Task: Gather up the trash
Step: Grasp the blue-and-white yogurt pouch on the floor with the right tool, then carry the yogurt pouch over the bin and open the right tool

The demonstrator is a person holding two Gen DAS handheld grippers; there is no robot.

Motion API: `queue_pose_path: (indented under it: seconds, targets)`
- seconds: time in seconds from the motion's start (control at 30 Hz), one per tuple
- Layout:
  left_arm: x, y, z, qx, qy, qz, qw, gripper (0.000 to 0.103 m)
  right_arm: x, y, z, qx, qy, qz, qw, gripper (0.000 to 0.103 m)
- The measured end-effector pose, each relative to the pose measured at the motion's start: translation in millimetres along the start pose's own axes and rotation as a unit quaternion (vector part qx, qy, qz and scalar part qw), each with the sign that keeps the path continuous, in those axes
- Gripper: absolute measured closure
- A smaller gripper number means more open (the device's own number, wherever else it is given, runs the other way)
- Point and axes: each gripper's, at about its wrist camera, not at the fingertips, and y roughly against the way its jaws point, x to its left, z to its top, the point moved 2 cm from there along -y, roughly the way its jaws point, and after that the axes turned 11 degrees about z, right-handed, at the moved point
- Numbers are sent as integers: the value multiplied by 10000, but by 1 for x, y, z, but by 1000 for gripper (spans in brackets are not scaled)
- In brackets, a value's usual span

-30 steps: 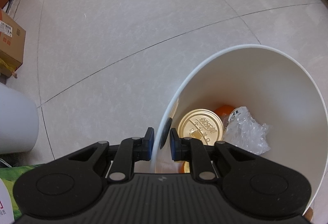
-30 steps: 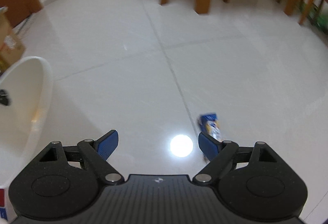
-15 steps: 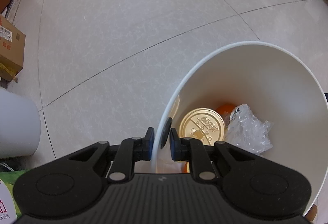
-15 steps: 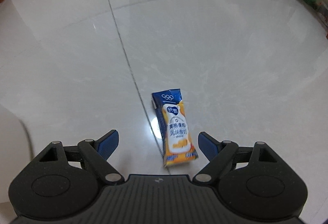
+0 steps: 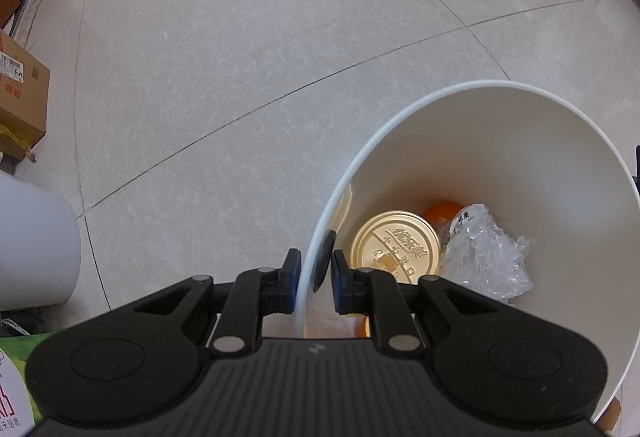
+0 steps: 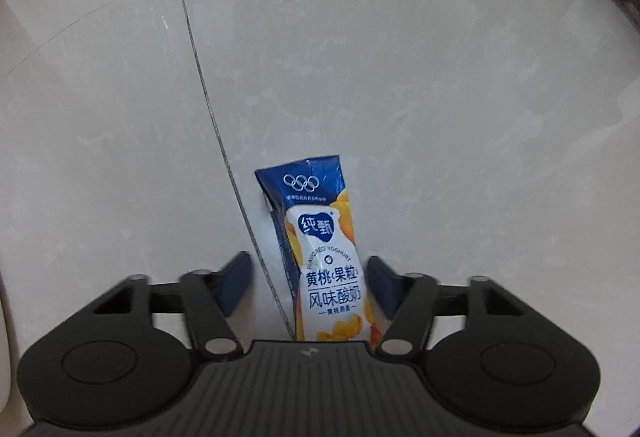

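Now, right gripper (image 6: 306,283): fingers apart, astride the yoghurt carton (image 6: 326,261) at 12 o'clock.
Left gripper (image 5: 313,279): clamped on the bin (image 5: 500,157) rim.
Risk: an off-centre squeeze may skid the carton away.

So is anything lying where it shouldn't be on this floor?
Yes: a yoghurt carton lies flat on the floor tiles, between the open right gripper fingers. Other trash is already inside the white bin.

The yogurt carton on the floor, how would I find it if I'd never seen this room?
Start from the pale tiled floor and follow its dark grout line toward the right gripper. The yogurt carton lies flat just right of that line, between the open jaws. It is the only loose thing on the tiles there, with a dark blue top, Olympic rings and yellow peach pictures.
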Motion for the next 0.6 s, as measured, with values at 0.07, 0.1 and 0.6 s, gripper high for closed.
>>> queue_pose_path:
  seconds: [0.07, 0.1, 0.6]
  targets:
    - [1, 0, 0, 10, 21, -9, 10000, 89, 0, -1, 1, 14, 4, -38, 10000, 51]
    - [0, 0, 0, 10, 15, -4, 10000, 89, 0, -3, 1, 43, -9, -48, 10000, 54]
    - [0, -1, 1, 22, 21, 6, 10000, 89, 20, 65, 4, -87, -19, 228, 9997, 67]
